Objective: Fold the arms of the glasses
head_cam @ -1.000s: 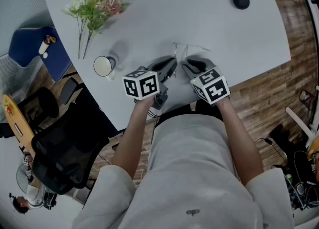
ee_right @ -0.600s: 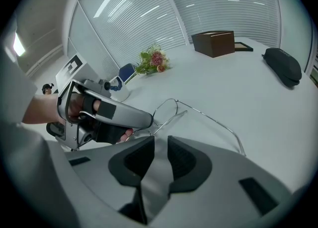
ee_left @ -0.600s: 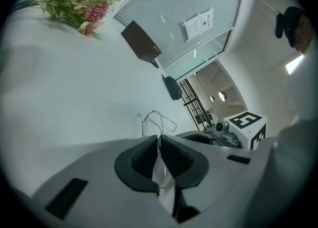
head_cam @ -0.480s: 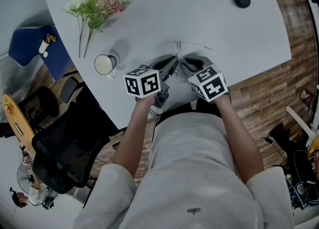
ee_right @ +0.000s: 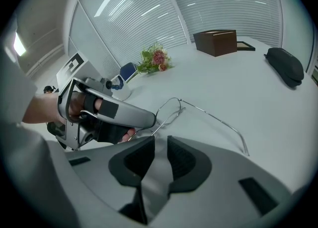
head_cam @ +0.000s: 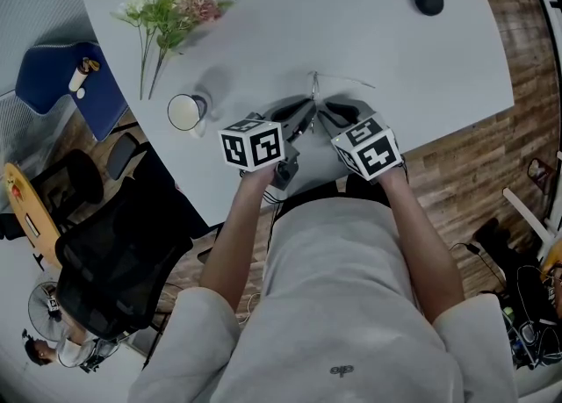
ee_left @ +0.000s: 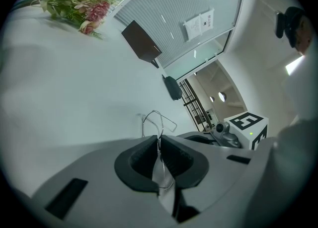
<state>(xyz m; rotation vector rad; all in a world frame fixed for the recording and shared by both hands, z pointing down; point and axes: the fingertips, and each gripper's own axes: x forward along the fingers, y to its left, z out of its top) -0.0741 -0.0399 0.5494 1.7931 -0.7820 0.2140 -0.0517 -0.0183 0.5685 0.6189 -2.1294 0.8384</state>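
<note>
Glasses [ee_right: 181, 101] lie on worktop [head_cam: 421, 59], frame pinched in closed left tool [ee_left: 160, 140] — unchanged. Right tool [ee_right: 160, 142], jaws part-open & empty, has edged closer to the open arm [ee_right: 221, 121] — fold not yet begun.

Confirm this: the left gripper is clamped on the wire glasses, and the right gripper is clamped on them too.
Wrong on the right gripper: the right gripper view shows its jaws apart, gripping nothing, just short of the wire glasses. The left gripper is indeed clamped on them.

Thin wire glasses [ee_right: 170, 108], one arm outstretched (not folded)
</note>
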